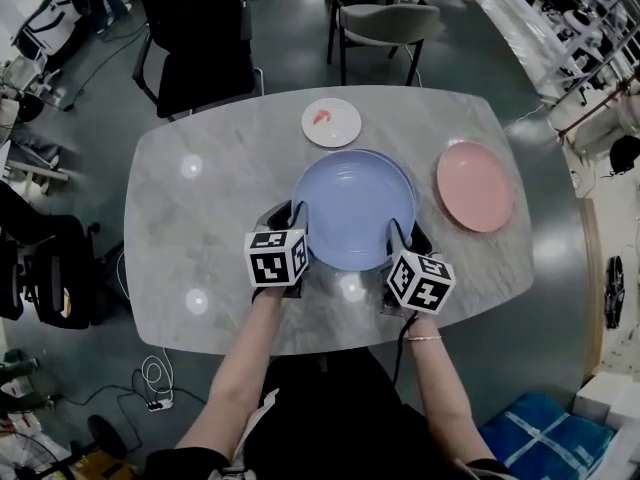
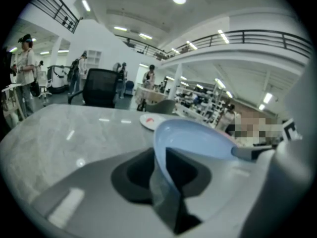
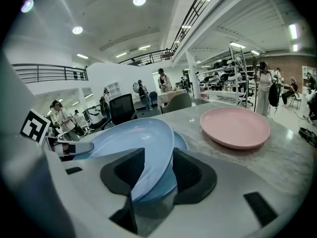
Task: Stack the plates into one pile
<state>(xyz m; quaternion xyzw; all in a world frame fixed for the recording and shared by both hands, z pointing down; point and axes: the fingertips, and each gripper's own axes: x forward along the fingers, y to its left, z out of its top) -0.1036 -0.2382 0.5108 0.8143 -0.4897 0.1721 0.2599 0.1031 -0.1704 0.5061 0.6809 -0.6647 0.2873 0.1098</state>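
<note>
Left gripper point(image 1: 297, 223): the left rim of the blue plate point(image 1: 352, 208) is being clamped between its jaws.
Right gripper point(image 1: 402, 236): the opposite, right rim is being clamped in the same way.
Blue plate: it is being held between both grippers over the middle of the tabletop point(image 1: 200, 208), toward the near edge. A second blue rim seems to be showing beneath it, though this cannot be confirmed.
Pink plate point(image 1: 475, 186): it is lying well apart, toward the right edge, on the right gripper's side.
White plate point(image 1: 331, 123): it is lying just beyond the blue plate, by the far edge.
Key relation: the line between the two grips is being kept parallel to the near edge, so the pink plate is being judged a sideways carry to the right, and the white plate a push straight away.
</note>
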